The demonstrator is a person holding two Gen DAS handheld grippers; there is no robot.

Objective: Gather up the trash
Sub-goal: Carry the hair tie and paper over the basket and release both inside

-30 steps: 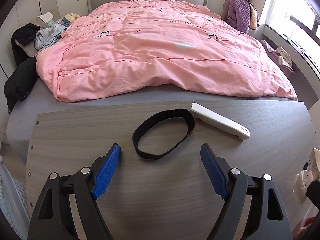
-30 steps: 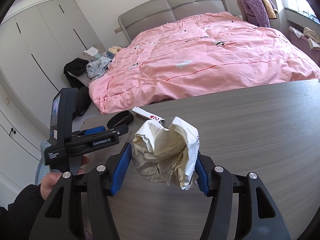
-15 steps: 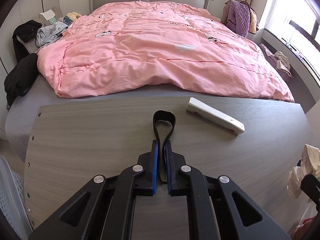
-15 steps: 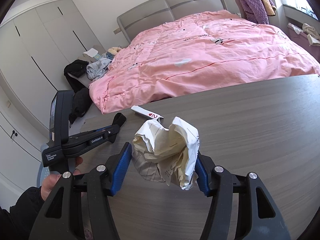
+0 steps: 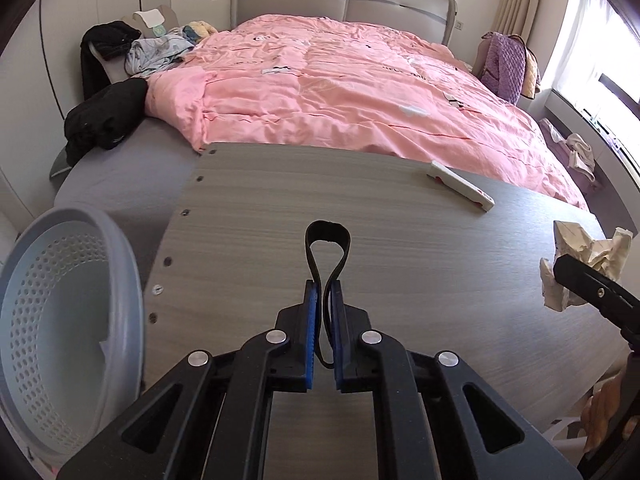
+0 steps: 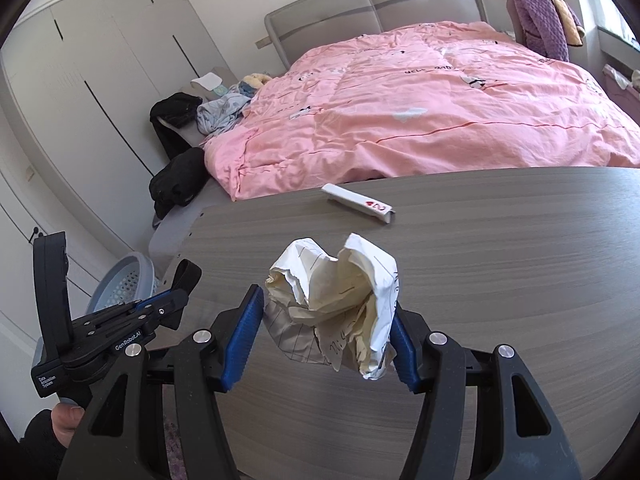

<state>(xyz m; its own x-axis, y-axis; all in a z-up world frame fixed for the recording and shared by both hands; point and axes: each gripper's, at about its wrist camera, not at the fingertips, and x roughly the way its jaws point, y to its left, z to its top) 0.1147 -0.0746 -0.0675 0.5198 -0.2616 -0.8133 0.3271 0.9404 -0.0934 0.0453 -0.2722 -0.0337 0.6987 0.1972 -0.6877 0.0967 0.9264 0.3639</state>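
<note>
**A:** What has the left gripper (image 5: 323,292) got?

**B:** Its blue pads are clenched on a black elastic band (image 5: 327,252), squeezed flat between them, with the free end standing out in front as a narrow loop. In the left wrist view the loop hangs over the grey wood-grain tabletop (image 5: 260,216); whether its tip touches the wood I cannot tell.

**A:** And the right one?

**B:** The right gripper (image 6: 328,340) is grasping a crumpled wad of paper (image 6: 336,304), cream and white with some ruled lines and handwriting on it. The jaws stand partly apart, one pad pressed to each side of the wad, which is held above the table.

**A:** Anything else lying on the table?

**B:** A long white box (image 6: 358,206) (a small red heart and what looks like a "2" are printed near one end) lies flat near the far edge, well apart from both grippers.

**A:** Is there a bin?

**B:** A pale blue perforated plastic basket (image 5: 68,312) sits lower than the tabletop, just off its left end. In the right wrist view the left gripper (image 6: 176,300), held by a hand (image 6: 66,414) in a dark sleeve, is over the table's left corner, with the basket showing just behind it.

**A:** And beyond?

**B:** A bed under a pink duvet (image 5: 340,92), with dark clothes (image 5: 106,116) heaped at its left side.
</note>
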